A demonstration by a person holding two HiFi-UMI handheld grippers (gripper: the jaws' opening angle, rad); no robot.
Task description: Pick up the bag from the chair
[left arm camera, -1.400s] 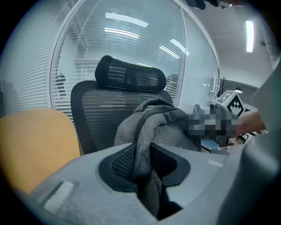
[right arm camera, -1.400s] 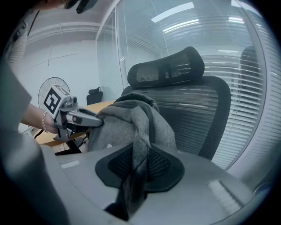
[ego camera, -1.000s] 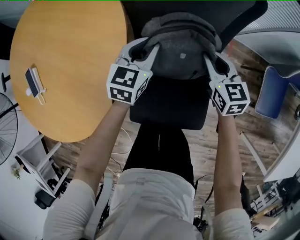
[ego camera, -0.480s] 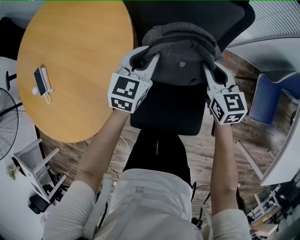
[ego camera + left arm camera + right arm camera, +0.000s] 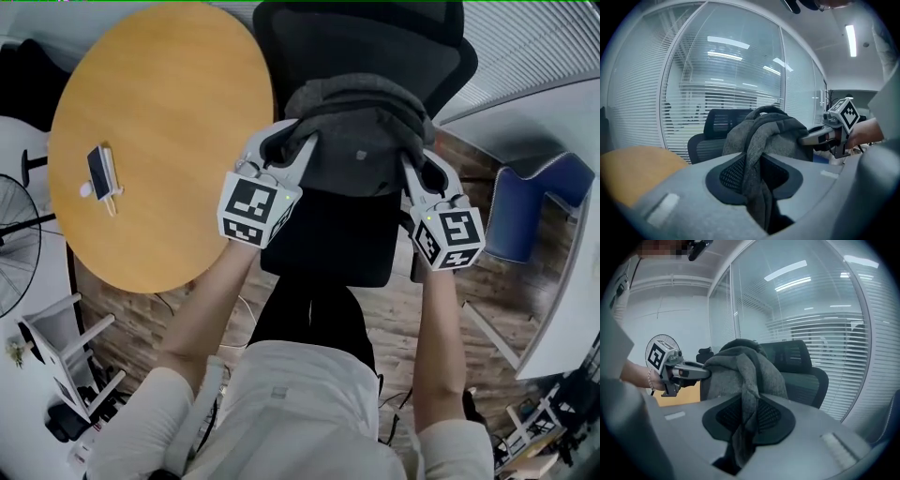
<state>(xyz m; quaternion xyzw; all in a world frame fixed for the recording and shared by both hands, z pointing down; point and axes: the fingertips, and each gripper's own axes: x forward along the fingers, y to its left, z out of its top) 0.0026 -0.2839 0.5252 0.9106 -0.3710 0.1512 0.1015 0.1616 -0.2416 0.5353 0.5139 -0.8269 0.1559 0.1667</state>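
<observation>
Look there: left tongs (image 5: 286, 142) and right tongs (image 5: 418, 161) each clenched on a fold of the grey bag (image 5: 364, 131), held over the chair (image 5: 337, 246). Thin pinches, so the fabric could slip, dumping one side.

The person wears a cream top with sleeves ending above the elbows, and dark trousers. Flanking the chair (image 5: 328, 239), the left gripper (image 5: 295, 133) and right gripper (image 5: 420, 157) are pale grey. Each carries a white cube with black square markers and a small green light. The left wrist seems to bear a thin bracelet.
</observation>
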